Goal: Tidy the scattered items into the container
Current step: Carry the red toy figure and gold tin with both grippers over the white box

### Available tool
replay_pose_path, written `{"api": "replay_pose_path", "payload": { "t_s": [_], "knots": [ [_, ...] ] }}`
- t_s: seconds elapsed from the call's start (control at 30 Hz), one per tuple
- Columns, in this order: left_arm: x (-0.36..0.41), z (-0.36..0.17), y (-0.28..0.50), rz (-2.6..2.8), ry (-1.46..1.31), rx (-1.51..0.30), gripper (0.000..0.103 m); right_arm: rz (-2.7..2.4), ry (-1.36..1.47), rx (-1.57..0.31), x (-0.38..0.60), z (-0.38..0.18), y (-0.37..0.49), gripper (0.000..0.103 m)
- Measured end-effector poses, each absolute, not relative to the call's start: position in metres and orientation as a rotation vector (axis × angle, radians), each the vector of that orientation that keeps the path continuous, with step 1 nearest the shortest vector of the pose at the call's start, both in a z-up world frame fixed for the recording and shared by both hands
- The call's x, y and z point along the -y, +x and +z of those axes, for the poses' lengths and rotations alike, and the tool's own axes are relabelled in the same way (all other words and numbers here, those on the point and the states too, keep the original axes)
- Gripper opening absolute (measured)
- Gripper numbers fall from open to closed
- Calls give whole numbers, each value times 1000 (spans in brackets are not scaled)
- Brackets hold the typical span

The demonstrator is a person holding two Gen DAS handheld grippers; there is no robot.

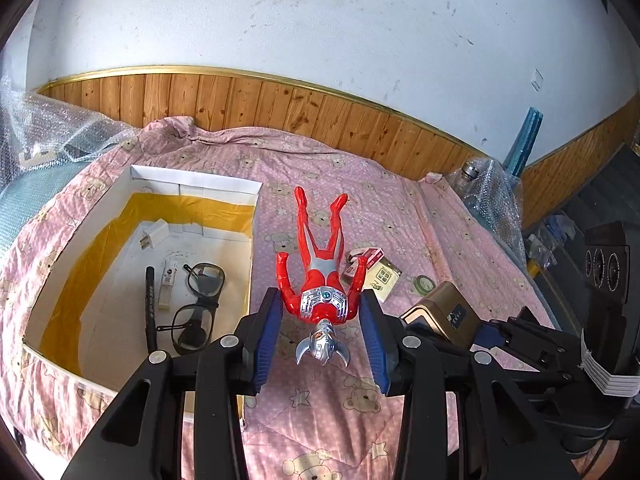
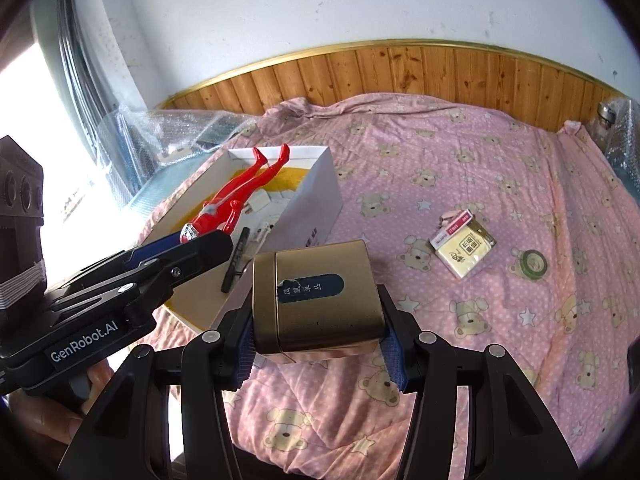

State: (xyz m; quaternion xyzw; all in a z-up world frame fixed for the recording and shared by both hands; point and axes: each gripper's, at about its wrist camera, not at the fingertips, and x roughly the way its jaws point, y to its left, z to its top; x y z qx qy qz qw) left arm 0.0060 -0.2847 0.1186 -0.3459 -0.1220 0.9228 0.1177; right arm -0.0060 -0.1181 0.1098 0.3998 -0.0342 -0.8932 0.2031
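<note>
Gold tin [image 2: 318, 300] (label unreadable), "GenRobot.AI" tongs [image 2: 192, 236]

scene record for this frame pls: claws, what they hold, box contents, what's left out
left claw: shut on red toy figure, lifted
right claw: shut on gold tin
container: white box on pink bedspread
in box: glasses, black pen, white charger
left out: tissue packet, tape roll

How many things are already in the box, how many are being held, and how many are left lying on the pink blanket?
In the box: 4 (charger plug, white stick, black marker, glasses)
Held: 2 (red toy figure, gold tin)
On the blanket: 2 (card packet, tape roll)
Total: 8
</note>
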Motion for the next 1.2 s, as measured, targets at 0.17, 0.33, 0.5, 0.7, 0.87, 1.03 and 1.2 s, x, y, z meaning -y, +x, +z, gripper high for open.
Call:
{"api": "replay_pose_path", "payload": {
  "t_s": [0.17,0.33,0.5,0.7,0.87,1.03,1.2],
  "knots": [
    [301,120,9,2717,-1001,395,41,-2478,1099,72,134,116,-8,55],
    [322,120,10,2738,-1000,437,41,-2456,1091,51,151,119,-12,55],
    [344,117,10,2760,-1005,477,41,-2435,1086,26,169,122,-17,55],
    [370,112,8,2783,-1014,527,41,-2411,1079,-4,190,124,-22,55],
    [390,105,6,2797,-1036,563,41,-2388,1077,-32,209,124,-27,55],
    [408,97,2,2807,-1064,597,41,-2366,1074,-54,227,123,-32,55],
    [425,91,-2,2817,-1087,628,41,-2346,1080,-67,241,120,-39,55]
  ]
}}
